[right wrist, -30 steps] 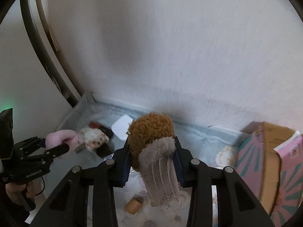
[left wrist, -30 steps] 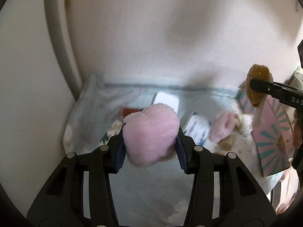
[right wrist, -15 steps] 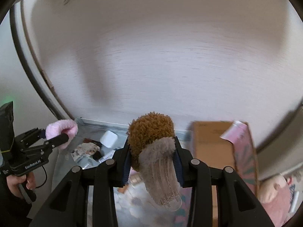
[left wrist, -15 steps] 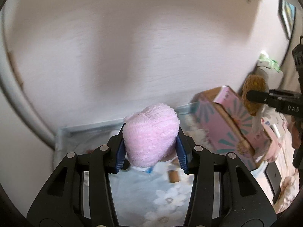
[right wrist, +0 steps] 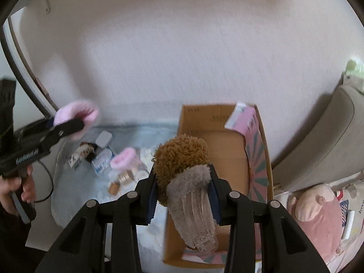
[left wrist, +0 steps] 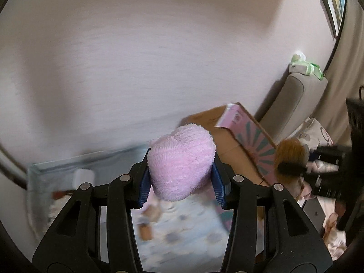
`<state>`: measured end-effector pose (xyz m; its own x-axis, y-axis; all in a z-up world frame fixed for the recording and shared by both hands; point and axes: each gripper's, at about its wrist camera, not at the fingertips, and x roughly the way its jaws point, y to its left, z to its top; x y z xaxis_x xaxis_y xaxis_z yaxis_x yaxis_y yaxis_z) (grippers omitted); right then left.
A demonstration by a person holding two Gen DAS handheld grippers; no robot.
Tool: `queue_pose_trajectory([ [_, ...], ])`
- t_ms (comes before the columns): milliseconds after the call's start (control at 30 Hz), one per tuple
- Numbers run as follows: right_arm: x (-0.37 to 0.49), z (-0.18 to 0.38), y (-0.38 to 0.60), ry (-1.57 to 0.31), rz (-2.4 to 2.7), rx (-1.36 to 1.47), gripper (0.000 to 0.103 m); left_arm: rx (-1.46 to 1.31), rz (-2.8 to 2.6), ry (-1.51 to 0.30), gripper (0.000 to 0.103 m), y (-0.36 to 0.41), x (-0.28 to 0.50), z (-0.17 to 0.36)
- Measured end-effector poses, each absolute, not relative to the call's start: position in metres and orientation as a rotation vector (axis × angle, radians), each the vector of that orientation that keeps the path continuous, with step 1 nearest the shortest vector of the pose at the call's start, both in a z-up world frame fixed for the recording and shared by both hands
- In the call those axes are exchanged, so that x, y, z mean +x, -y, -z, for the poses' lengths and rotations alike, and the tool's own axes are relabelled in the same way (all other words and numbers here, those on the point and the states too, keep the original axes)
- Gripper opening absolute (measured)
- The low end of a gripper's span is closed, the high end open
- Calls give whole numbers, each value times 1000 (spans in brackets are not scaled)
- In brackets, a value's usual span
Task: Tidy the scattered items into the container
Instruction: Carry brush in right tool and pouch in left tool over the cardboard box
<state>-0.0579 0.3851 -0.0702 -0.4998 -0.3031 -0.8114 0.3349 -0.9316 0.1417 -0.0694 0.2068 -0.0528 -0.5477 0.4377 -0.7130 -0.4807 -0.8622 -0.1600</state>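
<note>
My left gripper point(left wrist: 180, 177) is shut on a pink fluffy plush item point(left wrist: 180, 161), held in the air left of the open cardboard box point(left wrist: 229, 150). It also shows in the right wrist view point(right wrist: 76, 115). My right gripper point(right wrist: 183, 193) is shut on a brown and grey furry hair claw with a clear plastic clip point(right wrist: 184, 170), held over the box's point(right wrist: 218, 150) open inside. The box has pink patterned outer sides. Several small items lie scattered on the pale blue floral cloth point(right wrist: 145, 134): a second pink fluffy piece point(right wrist: 124, 159), a small blue carton point(right wrist: 102, 158), a white case point(right wrist: 103, 137).
A white wall stands right behind the cloth and box. A grey chair back point(right wrist: 323, 141) and a pink plush pig point(right wrist: 316, 207) are to the right of the box. A small brown cap point(right wrist: 113, 187) lies near the cloth's front.
Both grippers have swung to the right with their items. The right gripper now hangs over the box opening; the left gripper has come closer to the box.
</note>
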Motion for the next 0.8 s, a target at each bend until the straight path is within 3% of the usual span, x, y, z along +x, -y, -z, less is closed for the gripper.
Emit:
queue_pose_trajectory([
  [267, -55, 114, -410, -48, 2326, 1388, 36, -1136, -2337, -133, 42, -297, -81, 91],
  [667, -71, 135, -432, -70, 2232, 1403, 36, -1248, -2316, -175, 42, -340, -94, 118],
  [733, -72, 137, -431, -86, 2222, 1414, 37, -1281, -2309, -142, 53, -340, -98, 120],
  [767, -73, 137, -431, -92, 2223, 1414, 44, -1300, -2306, -139, 87, -341, -99, 121],
  [800, -73, 138, -431, -86, 2216, 1411, 49, -1321, -2307, -140, 101, -341, -100, 121],
])
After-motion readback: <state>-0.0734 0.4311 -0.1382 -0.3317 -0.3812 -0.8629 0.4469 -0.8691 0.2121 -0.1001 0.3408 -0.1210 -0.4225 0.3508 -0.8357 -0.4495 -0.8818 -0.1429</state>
